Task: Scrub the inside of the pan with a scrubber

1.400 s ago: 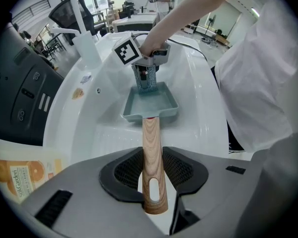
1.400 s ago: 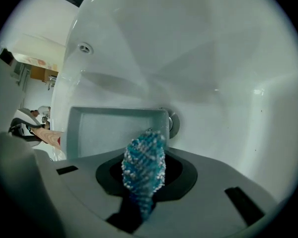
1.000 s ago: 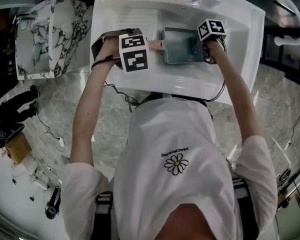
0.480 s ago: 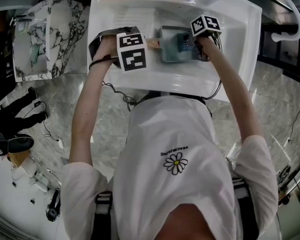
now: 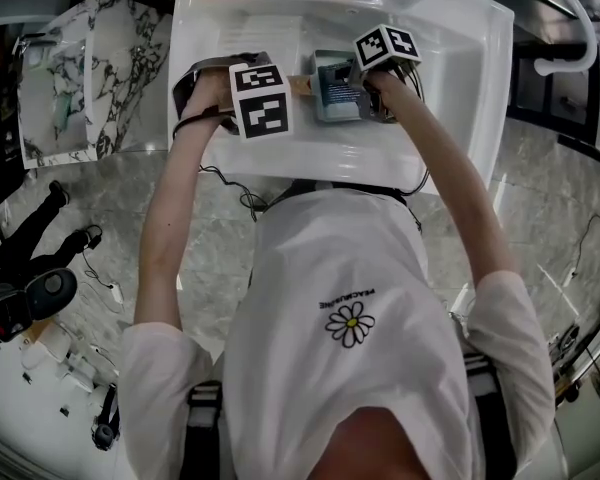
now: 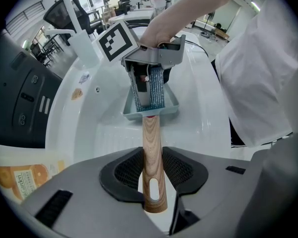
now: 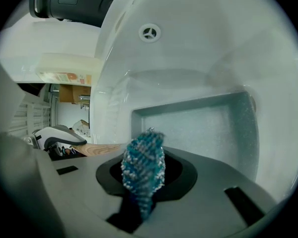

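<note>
The pan was a shallow, straight-walled rectangle in grey-teal metal with a finely speckled bottom and a rounded wooden handle, light-grained, with a slot near its end. It sat in the middle of a smooth white sink, its handle reaching out over a ribbed patch of the basin floor. The left gripper pointed straight down and its dark mesh-textured pads were closed on the handle near the slot.

The right gripper clamped a scrubber, a puffy knitted wad of blue and white mesh standing up from between the jaws. It leaned down into the pan at the handle end; the near wall hid the scrubber's lower end, so contact with the bottom could not be told.

The sink was glossy, with curved walls and a round overflow hole high on the far side. The floor around it was grey marbled stone.

The pan's low walls boxed the scrubber in on all sides. Most of the pan's bottom lay bare beyond the scrubber, toward the far wall. Outside the pan, bare white basin stretched to its right and far sides, well clear of the sink's rim.
</note>
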The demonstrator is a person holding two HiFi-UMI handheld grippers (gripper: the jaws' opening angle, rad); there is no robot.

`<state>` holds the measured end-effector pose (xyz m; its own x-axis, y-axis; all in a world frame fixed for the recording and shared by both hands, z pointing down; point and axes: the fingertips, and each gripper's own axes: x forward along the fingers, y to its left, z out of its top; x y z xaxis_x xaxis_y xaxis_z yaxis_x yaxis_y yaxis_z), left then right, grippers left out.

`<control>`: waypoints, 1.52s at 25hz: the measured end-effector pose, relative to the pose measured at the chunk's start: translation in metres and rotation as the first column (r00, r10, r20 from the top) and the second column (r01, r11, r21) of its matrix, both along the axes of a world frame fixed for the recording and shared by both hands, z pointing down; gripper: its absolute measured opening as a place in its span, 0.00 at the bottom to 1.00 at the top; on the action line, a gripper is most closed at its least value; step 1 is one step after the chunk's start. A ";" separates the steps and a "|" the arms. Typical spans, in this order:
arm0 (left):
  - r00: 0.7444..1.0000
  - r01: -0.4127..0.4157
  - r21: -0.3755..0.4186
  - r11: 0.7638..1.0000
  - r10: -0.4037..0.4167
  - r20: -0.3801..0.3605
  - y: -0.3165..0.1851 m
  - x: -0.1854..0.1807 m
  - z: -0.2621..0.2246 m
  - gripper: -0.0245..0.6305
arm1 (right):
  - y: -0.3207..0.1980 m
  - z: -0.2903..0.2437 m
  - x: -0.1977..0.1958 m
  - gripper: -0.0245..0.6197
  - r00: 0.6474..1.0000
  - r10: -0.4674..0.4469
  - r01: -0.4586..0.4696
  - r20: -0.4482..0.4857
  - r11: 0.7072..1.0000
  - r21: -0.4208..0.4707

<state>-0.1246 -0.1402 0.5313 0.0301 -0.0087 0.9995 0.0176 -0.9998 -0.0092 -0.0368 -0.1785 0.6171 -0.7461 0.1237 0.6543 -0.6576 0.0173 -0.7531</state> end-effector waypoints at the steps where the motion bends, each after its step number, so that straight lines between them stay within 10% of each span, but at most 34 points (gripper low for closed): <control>1: 1.000 0.000 0.000 1.000 0.000 -0.001 0.000 0.000 0.000 0.24 | 0.001 -0.001 -0.002 0.14 1.000 0.004 -0.004 0.010 1.000 -0.004; 16: 1.000 -0.012 -0.009 1.000 0.012 -0.007 0.002 -0.002 0.001 0.24 | 0.001 -0.010 -0.002 0.14 0.999 0.009 -0.009 0.043 1.000 0.012; 26: 1.000 -0.016 -0.002 1.000 0.016 -0.003 0.002 -0.003 0.001 0.24 | -0.001 0.018 0.094 0.14 0.980 -0.035 0.047 -0.194 0.997 0.058; 38: 1.000 -0.020 -0.010 1.000 0.020 0.001 0.003 -0.002 0.001 0.24 | 0.023 0.061 0.118 0.14 0.932 -0.106 0.124 -0.347 0.992 0.030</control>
<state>-0.1265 -0.1368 0.5324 0.0287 0.0023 0.9996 0.0372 -0.9993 0.0013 0.0811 -0.1555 0.6780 -0.4567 0.1553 0.8760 -0.8676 0.1400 -0.4771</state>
